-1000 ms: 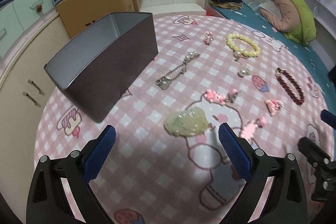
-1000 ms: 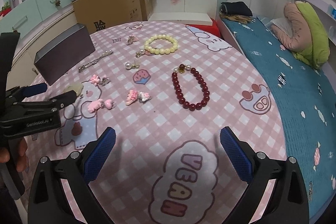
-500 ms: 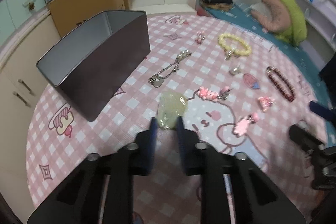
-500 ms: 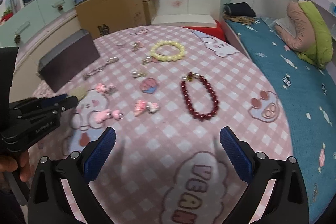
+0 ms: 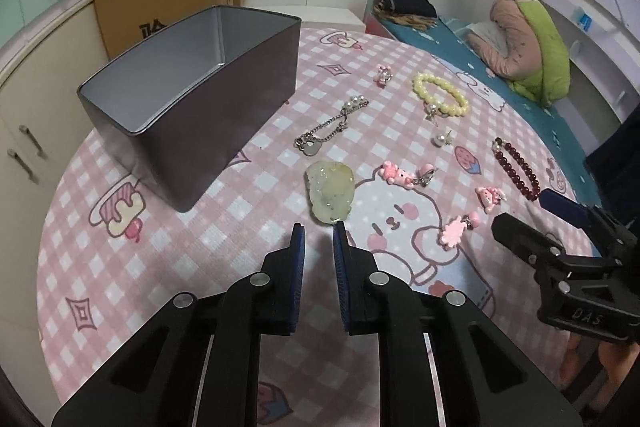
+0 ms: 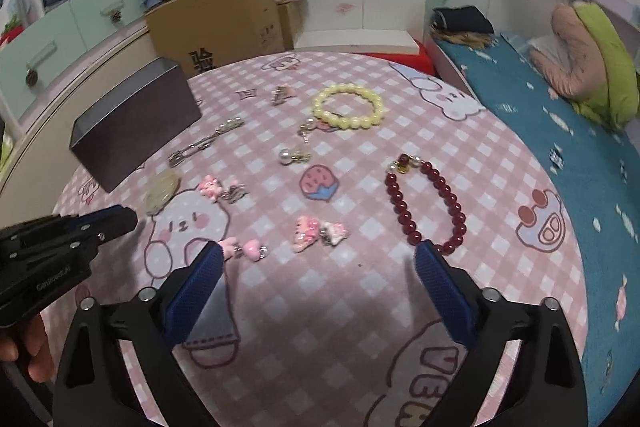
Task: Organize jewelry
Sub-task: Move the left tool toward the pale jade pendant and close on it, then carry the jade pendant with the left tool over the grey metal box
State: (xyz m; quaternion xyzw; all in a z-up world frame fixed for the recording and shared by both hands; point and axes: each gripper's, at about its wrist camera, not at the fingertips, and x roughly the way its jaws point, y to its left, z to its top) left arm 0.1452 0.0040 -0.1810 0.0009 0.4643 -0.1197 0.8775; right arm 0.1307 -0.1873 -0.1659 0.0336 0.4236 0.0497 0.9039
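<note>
Jade pendant (image 5: 330, 193) lies on the surface (image 5: 248, 259), its near tip just ahead of the nearly clenched, empty left hand-held gripper (image 5: 319, 233); right hand-held gripper (image 6: 318, 261) spread wide.

Two bead bracelets (image 6: 347, 107) (image 6: 428, 201), one tin (image 5: 192, 99)

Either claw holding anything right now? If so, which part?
Left claw is nearly shut at the near tip of the jade pendant, but a real pinch cannot be told. Right claw is wide open, holding nothing.
</note>
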